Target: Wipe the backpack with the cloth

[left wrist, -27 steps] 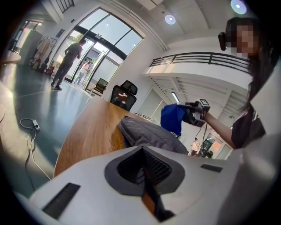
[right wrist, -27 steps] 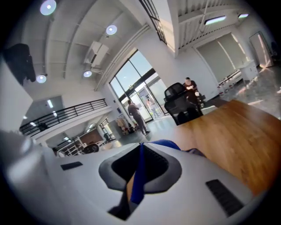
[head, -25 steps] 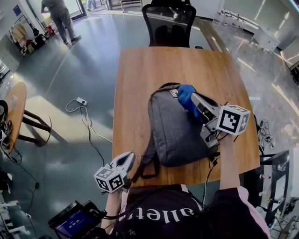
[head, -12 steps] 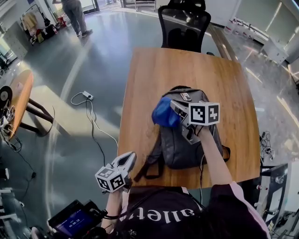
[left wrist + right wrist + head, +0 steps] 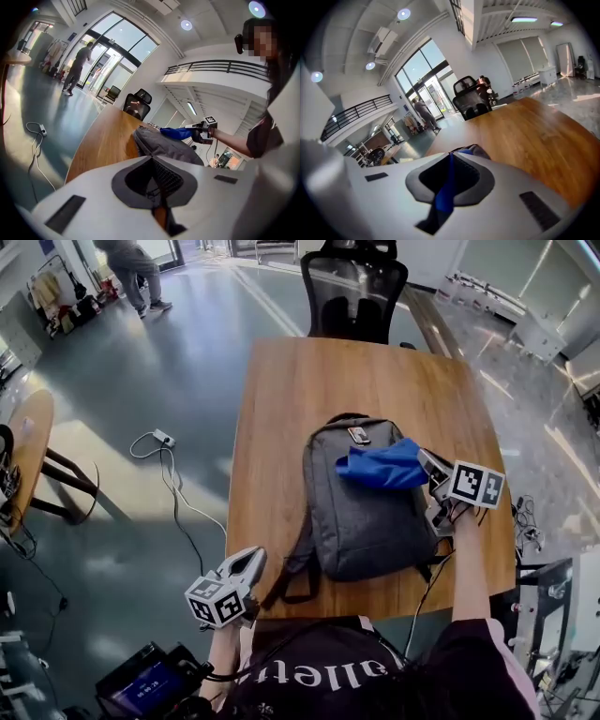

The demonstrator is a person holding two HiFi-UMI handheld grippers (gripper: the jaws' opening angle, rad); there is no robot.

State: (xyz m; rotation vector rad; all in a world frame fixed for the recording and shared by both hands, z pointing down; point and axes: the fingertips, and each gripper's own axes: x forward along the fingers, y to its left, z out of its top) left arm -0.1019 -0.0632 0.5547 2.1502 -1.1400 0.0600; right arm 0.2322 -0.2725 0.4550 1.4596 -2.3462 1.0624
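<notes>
Since the frame half a second earlier, your right gripper (image 5: 424,463) has carried the blue cloth (image 5: 380,468) from the upper left corner of the grey backpack (image 5: 361,521) across to its upper right side, and the marker cube now sits past the pack's right edge. The right gripper is clenched on the cloth: in the right gripper view a blue strip runs down between the two closed jaws, with a sliver of grey pack just beyond their tips. The cloth lies spread on the upper part of the pack's face, trailing leftward from the jaws toward the small tag near the top. The backpack lies flat on the wooden table (image 5: 309,381), top end toward the black office chair (image 5: 354,292), shoulder straps hanging off the near edge. Your left gripper (image 5: 249,561) hovers at the table's near left corner, just beside a strap loop; its jaws meet at the tips with nothing clamped, though whether they touch the strap cannot be told from these views. On the floor to the left lie a white cable (image 5: 164,442) and a round side table (image 5: 23,446); a person (image 5: 131,263) stands far off near the glass doors.
</notes>
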